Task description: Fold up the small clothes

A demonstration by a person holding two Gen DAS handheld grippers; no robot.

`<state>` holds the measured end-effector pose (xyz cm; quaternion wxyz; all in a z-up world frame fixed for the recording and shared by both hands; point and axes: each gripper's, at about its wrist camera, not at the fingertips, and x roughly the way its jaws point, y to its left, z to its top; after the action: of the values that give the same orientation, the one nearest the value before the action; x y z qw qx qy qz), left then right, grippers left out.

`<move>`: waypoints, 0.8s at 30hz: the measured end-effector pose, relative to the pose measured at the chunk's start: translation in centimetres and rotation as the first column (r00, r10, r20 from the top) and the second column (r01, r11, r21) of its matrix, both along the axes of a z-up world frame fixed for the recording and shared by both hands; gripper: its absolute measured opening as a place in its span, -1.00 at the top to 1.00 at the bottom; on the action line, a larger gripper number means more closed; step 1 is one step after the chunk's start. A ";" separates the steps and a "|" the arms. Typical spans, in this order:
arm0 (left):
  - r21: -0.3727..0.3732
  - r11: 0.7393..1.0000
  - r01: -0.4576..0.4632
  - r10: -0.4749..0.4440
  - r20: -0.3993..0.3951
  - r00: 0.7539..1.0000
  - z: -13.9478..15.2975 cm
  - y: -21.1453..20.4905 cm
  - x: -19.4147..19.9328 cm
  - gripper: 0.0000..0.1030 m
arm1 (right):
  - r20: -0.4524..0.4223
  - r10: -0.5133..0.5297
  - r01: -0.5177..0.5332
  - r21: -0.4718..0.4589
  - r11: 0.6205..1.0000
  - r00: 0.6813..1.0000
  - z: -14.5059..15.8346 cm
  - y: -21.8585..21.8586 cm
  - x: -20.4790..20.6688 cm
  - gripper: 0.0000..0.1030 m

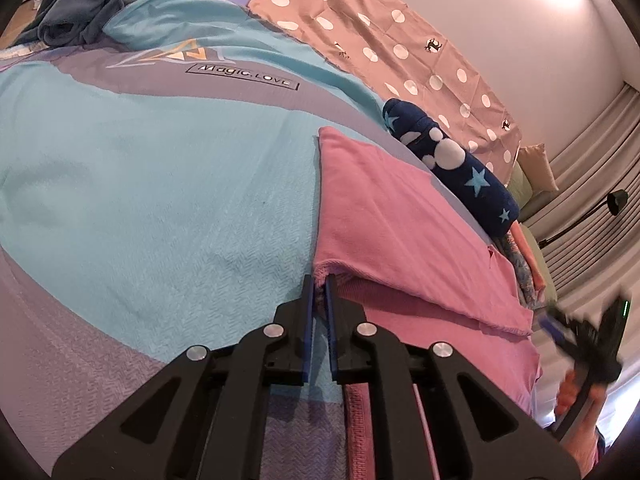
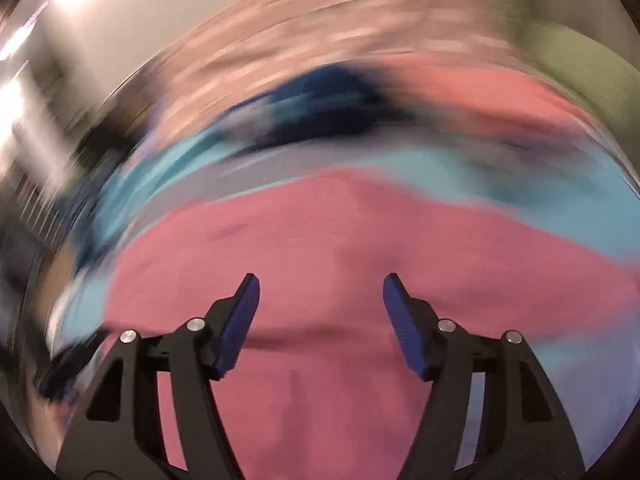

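Note:
A pink cloth (image 1: 400, 220) lies folded on the turquoise and lilac bedspread (image 1: 160, 180), its top layer doubled over the one beneath. My left gripper (image 1: 320, 284) is nearly closed, pinching the frayed near-left corner of the top layer between its blue pads. At the right edge of the left wrist view a hand holds my right gripper (image 1: 584, 336), blurred, just off the cloth's right side. The right wrist view is smeared by motion. There my right gripper (image 2: 322, 284) stands wide open above the pink cloth (image 2: 320, 220), with nothing between its fingers.
A rolled dark blue cloth with stars (image 1: 452, 164) lies just beyond the pink one. Behind it is a dusty-pink polka-dot fabric (image 1: 400, 52). A heap of dark blue clothes (image 1: 100, 0) sits far left. A green pillow (image 2: 580, 60) and a floor lamp (image 1: 616, 200) are at the right.

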<state>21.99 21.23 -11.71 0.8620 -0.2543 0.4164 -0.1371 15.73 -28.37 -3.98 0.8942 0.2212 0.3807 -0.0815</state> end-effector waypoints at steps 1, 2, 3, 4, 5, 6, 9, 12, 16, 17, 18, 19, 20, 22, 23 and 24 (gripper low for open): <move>0.022 1.000 0.000 0.000 0.003 1.000 0.2 -0.3 0.0 0.83 | -0.007 -0.088 0.088 0.031 0.996 0.996 -0.6 -2.6 -1.8 -0.28; 0.064 0.998 -0.002 0.001 0.012 1.000 0.7 -0.8 -0.1 0.82 | -0.029 -0.224 0.225 0.083 0.971 0.974 -1.6 -6.5 -4.6 -0.28; 0.124 0.992 -0.011 0.008 0.024 1.000 1.4 -1.3 -0.3 0.73 | -0.067 -0.328 0.334 0.128 0.934 0.942 -2.6 -9.6 -6.9 -0.28; 0.172 0.985 -0.023 0.017 0.038 0.999 2.0 -1.7 -0.3 0.69 | -0.106 -0.412 0.425 0.189 0.885 0.905 -3.6 -12.4 -9.2 -0.28; 0.245 0.969 -0.045 0.027 0.076 0.997 3.2 -2.3 -0.8 0.59 | -0.126 -0.458 0.475 0.234 0.848 0.880 -4.3 -14.2 -10.7 -0.28; 0.290 0.955 -0.062 0.030 0.115 0.993 4.5 -2.9 -1.4 0.40 | -0.150 -0.511 0.532 0.280 0.799 0.847 -5.1 -16.4 -12.5 -0.28; 0.320 0.944 -0.080 0.010 0.213 0.977 8.5 -4.8 -3.2 -0.06 | -0.185 -0.602 0.628 0.310 0.714 0.777 -6.2 -20.6 -15.6 -0.29; 0.351 0.936 -0.029 -0.065 0.252 0.966 11.1 -8.0 -4.2 -0.46 | -0.210 -0.647 0.673 0.364 0.644 0.733 -7.4 -23.8 -17.3 -0.33; 0.386 0.922 0.035 -0.160 0.296 0.942 12.9 -13.0 -5.7 -0.81 | -0.226 -0.646 0.663 0.465 0.587 0.729 -9.5 -26.2 -17.6 -0.37; 0.389 0.919 0.058 -0.183 0.291 0.939 13.0 -14.7 -5.9 -0.81 | -0.218 -0.648 0.657 0.486 0.576 0.730 -9.8 -26.8 -17.4 -0.39; 0.392 0.916 0.081 -0.202 0.279 0.939 12.9 -15.7 -6.0 -0.83 | -0.211 -0.651 0.652 0.502 0.568 0.729 -10.0 -27.5 -17.1 -0.40; 0.396 0.912 0.108 -0.227 0.267 0.937 12.7 -16.9 -6.2 -0.83 | -0.207 -0.653 0.648 0.514 0.561 0.729 -10.1 -28.2 -17.3 -0.40; 0.412 0.901 0.137 -0.257 0.252 0.933 12.4 -18.4 -6.2 -0.83 | -0.209 -0.653 0.647 0.526 0.552 0.728 -10.3 -28.8 -17.4 -0.40; 0.455 0.877 0.154 -0.287 0.238 0.928 11.9 -20.5 -6.5 -0.83 | -0.220 -0.655 0.648 0.546 0.531 0.723 -10.6 -29.9 -17.0 -0.40; 0.492 0.855 0.162 -0.307 0.229 0.924 11.5 -21.9 -6.6 -0.83 | -0.222 -0.658 0.648 0.557 0.520 0.720 -10.9 -30.6 -16.9 -0.35; 0.507 0.846 0.167 -0.316 0.225 0.922 11.2 -22.6 -6.6 -0.83 | -0.224 -0.661 0.649 0.560 0.514 0.716 -11.0 -31.1 -16.7 -0.20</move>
<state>15.37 -1.34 -0.49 0.9262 0.0452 0.3305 -0.1757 -0.98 -59.51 -15.00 0.6803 0.6210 0.2658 -0.2845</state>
